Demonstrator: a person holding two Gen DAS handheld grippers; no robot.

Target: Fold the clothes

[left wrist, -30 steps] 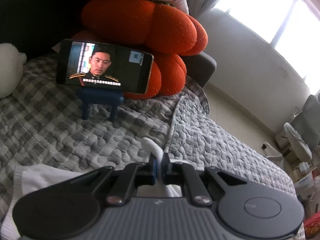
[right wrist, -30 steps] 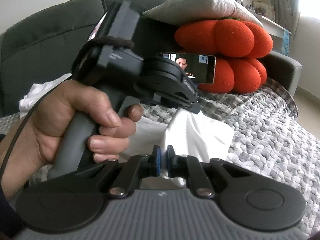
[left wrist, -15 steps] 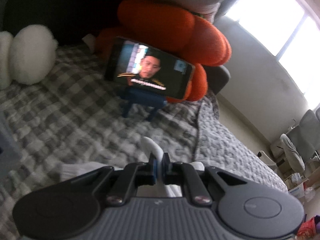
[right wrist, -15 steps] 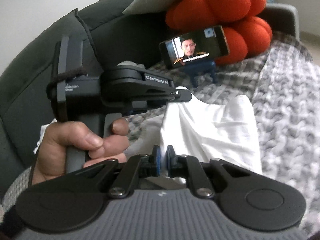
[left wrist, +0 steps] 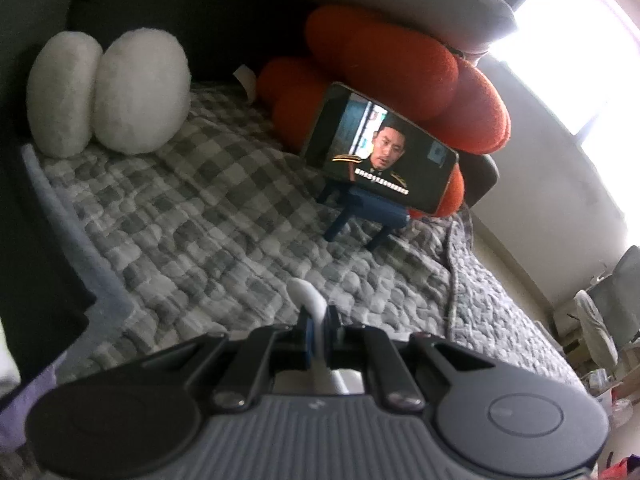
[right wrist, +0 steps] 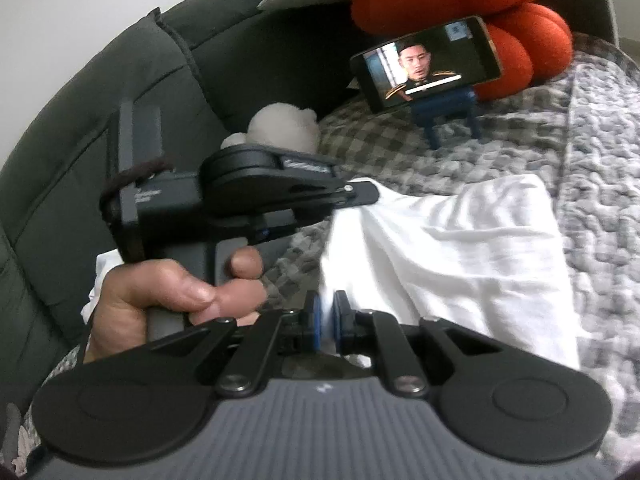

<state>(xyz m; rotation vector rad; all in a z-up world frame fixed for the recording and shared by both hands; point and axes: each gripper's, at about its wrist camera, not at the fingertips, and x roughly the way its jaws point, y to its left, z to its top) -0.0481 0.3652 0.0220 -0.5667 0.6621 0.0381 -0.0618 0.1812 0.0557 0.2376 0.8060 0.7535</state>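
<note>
White garment (right wrist: 448,256) lies spread on the grey checked quilt (right wrist: 600,184) covering the sofa, one edge lifted off it. Left gripper (right wrist: 360,196) clamps that raised edge at upper left; right gripper (right wrist: 326,320) pinches the near edge, cloth between its blue pads. Left wrist view confirms: left gripper (left wrist: 318,328) closed on a white fold. Person's hand (right wrist: 160,300) wraps the left handle. Behind: phone (right wrist: 428,62) on a blue stand (right wrist: 448,114), orange cushion (right wrist: 512,20), white plush (left wrist: 108,92).
</note>
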